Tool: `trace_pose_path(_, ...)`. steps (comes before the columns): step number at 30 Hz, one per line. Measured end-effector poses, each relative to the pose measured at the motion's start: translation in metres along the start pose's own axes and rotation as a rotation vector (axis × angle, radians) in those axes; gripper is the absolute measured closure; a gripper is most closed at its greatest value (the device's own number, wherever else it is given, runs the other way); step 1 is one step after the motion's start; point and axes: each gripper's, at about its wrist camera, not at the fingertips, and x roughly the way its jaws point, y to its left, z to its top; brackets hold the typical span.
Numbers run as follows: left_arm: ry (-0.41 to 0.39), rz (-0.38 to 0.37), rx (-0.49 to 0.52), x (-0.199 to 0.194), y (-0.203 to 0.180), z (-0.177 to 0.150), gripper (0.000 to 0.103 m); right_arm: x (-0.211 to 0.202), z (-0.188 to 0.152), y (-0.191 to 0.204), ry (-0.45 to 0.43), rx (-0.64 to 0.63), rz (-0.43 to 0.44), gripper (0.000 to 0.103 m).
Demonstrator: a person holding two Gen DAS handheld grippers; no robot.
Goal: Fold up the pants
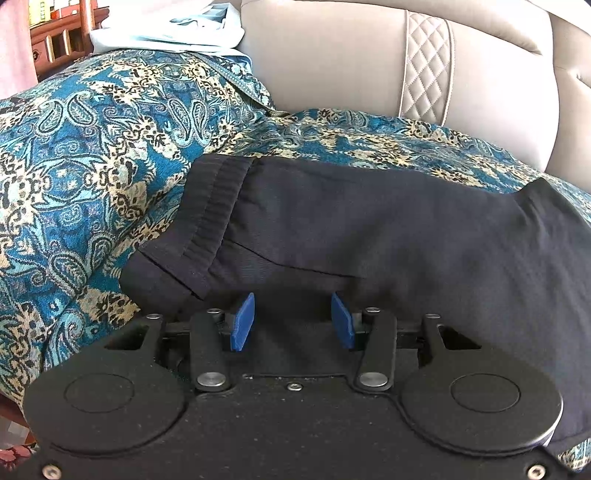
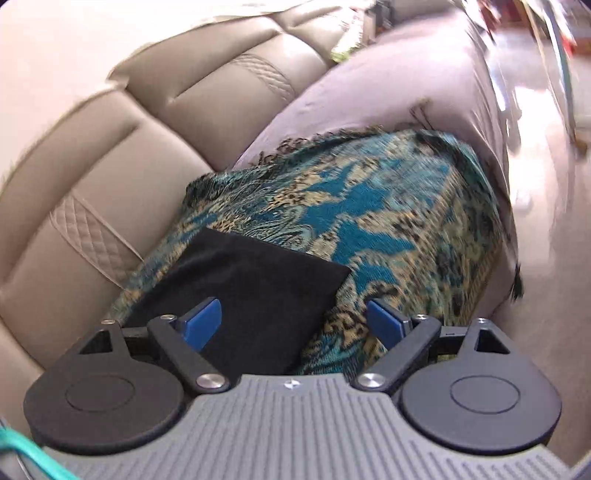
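Observation:
The dark navy pants (image 1: 369,236) lie folded flat on a teal paisley throw (image 1: 85,155) over a sofa seat. The elastic waistband (image 1: 218,199) points left, over a folded layer. My left gripper (image 1: 291,321) is open just above the near edge of the pants, holding nothing. In the right wrist view a corner of the pants (image 2: 251,291) lies on the throw (image 2: 399,229). My right gripper (image 2: 293,325) is wide open over that corner's right edge, empty.
The beige leather sofa back (image 1: 351,66) rises behind the throw. A pale blue garment (image 1: 170,29) lies at the back left, near a wooden cabinet (image 1: 55,37). A grey cushion (image 2: 388,92) lies beyond the throw, with shiny floor (image 2: 554,221) to the right.

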Motion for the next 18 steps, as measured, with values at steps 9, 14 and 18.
trace_pose_path(9, 0.005, 0.013, -0.001, 0.001, 0.000, 0.001, 0.057, 0.026, 0.003, 0.024, -0.024, -0.169, 0.062, 0.013)
trace_pose_path(14, 0.002, 0.015, -0.003, 0.001, -0.001, 0.001, 0.057, 0.028, 0.001, 0.034, -0.020, -0.230, 0.072, 0.034)
trace_pose_path(18, -0.001, 0.015, -0.002, 0.001, -0.001, 0.000, 0.057, 0.031, -0.005, 0.044, -0.019, -0.288, 0.064, 0.038)
